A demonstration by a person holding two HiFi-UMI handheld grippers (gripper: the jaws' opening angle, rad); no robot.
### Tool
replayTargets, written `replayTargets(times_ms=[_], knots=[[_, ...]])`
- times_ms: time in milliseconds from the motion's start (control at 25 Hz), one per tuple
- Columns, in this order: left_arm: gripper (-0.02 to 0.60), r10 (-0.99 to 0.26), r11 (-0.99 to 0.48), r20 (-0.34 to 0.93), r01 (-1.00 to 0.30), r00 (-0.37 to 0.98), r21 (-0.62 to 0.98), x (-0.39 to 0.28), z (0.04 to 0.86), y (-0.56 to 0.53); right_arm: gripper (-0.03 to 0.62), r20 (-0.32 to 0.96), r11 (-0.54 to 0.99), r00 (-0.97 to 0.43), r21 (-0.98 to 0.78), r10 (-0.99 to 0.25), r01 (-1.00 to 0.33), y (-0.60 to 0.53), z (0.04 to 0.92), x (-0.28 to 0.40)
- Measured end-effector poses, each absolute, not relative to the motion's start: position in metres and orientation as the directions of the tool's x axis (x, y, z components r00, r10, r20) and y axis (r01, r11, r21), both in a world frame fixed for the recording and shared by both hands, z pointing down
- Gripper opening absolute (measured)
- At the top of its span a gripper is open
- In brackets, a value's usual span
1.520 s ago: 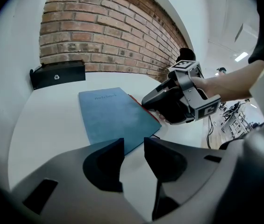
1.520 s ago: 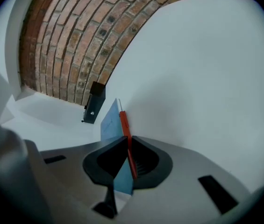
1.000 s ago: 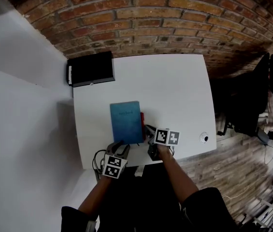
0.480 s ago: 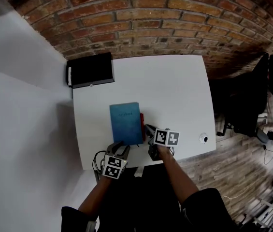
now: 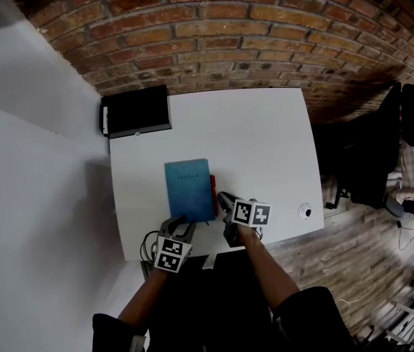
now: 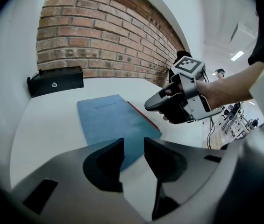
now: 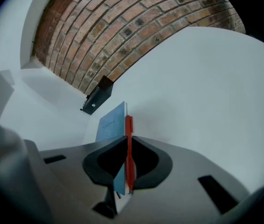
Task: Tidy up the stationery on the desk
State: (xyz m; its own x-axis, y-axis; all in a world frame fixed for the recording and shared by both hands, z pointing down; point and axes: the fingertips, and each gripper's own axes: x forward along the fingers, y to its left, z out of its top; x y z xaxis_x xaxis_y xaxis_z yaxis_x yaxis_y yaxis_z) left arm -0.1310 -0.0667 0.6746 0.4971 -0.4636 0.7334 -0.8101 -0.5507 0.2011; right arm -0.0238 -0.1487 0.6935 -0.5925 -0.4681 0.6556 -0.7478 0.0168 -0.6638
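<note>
Looking down in the head view, the white desk (image 5: 265, 138) stood against a brick wall (image 5: 214, 35), with a black box (image 5: 137, 111) at its ten o'clock corner. The blue notebook (image 5: 188, 189) lay flat toward seven o'clock from the desk's middle, and the red pen (image 5: 213, 189) ran along the notebook's three o'clock edge. The left gripper (image 5: 179, 224) sat at the notebook's six o'clock, near the desk's front edge, and the right gripper (image 5: 223, 198) sat at its five o'clock, at the pen's near end.

In the left gripper view, the left gripper's jaws stood apart with nothing between them. The notebook's near corner lay just beyond them at twelve o'clock, and the pen edged its far side. The right gripper, in a hand, was at two o'clock, and the black box at ten o'clock by the wall.

In the right gripper view, the right gripper's jaws were clenched on the red pen. The notebook's edge lay right beside the pen at nine o'clock, and the black box lay farther off at eleven o'clock.
</note>
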Motion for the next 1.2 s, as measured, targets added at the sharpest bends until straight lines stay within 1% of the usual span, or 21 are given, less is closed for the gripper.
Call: replayTargets(times_ms=[160,360,520,680,920,1200], knots=[[0.143,-0.497,-0.562,0.702,-0.806,0.509,0.186,-0.127,0.661,-0.07,0.041,0.645,0.064,-0.573,-0.634,-0.506,-0.771,-0.141,0.677,-0.023],[0.115,-0.543,-0.569,0.656,-0.804,0.524,0.172,-0.122,0.639,-0.073,0.033,0.636,0.138,-0.525,-0.555,-0.565,-0.82,-0.124,0.646,-0.02],[0.072,-0.573,-0.576,0.615,-0.8,0.542,0.167,-0.114,0.62,-0.072,0.025,0.607,0.194,-0.469,-0.463,-0.641,-0.865,-0.113,0.618,-0.012],[0.041,-0.601,-0.575,0.578,-0.801,0.552,0.168,-0.106,0.602,-0.068,0.023,0.566,0.251,-0.454,-0.402,-0.688,-0.881,-0.102,0.59,-0.007],[0.034,-0.655,-0.546,0.54,-0.825,0.528,0.144,-0.096,0.569,-0.051,0.023,0.481,0.326,-0.47,-0.355,-0.74,-0.876,-0.077,0.555,0.002],[0.031,-0.728,-0.475,0.509,-0.873,0.459,0.109,-0.093,0.535,0.0,0.023,0.399,0.432,-0.492,-0.235,-0.774,-0.87,-0.024,0.511,0.014]])
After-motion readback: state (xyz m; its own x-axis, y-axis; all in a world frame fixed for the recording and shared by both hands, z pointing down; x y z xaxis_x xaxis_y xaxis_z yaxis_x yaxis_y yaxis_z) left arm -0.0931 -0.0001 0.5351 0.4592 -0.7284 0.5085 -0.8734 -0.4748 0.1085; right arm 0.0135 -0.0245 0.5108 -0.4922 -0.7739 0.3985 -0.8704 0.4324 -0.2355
